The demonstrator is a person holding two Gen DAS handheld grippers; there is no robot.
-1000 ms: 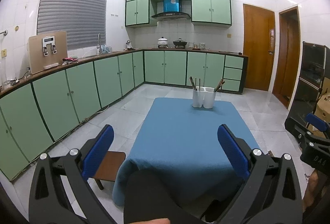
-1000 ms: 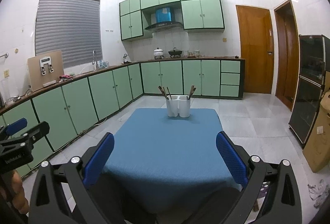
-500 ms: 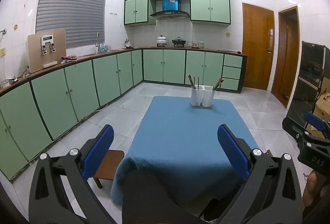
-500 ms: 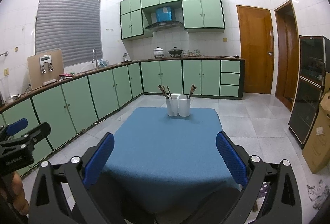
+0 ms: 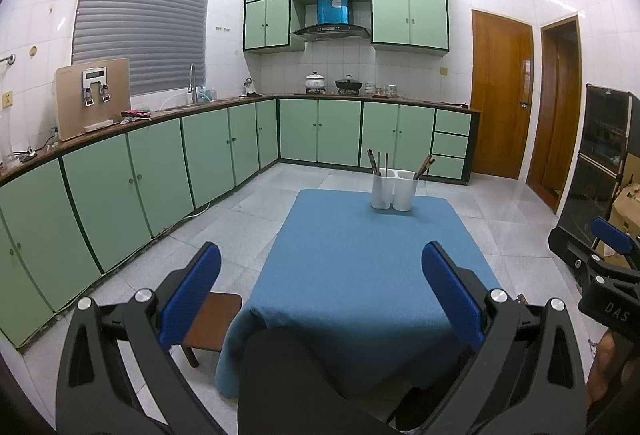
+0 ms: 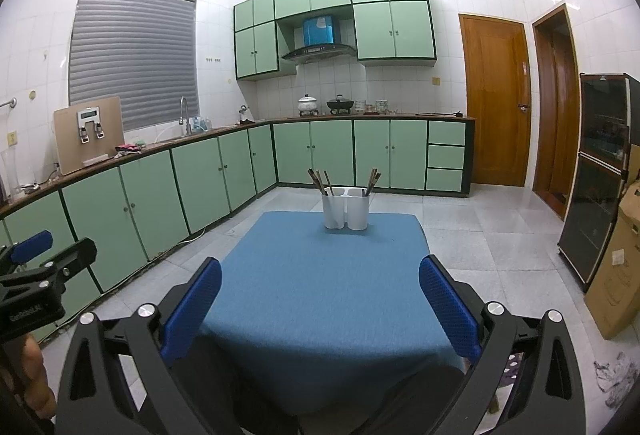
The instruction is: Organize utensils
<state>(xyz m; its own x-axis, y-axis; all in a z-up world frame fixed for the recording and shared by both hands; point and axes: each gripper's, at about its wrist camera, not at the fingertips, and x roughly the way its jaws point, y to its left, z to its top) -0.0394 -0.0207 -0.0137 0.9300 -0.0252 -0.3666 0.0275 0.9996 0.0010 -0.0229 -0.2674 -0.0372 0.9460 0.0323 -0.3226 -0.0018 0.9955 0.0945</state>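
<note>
On the blue table [image 6: 320, 287], one twin-cup holder [image 6: 345, 209] with two utensil clusters; both grippers' jaws wide, empty.

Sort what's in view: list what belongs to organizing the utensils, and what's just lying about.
Belongs to the job:
- white two-compartment plastic utensil holder
- dark brown wooden chopsticks standing in both compartments
- blue cloth-covered table
- left hand-held gripper and right hand-held gripper, both open

Just lying about:
- small brown wooden stool
- brown cardboard box
- white lidded pot on the counter
</note>
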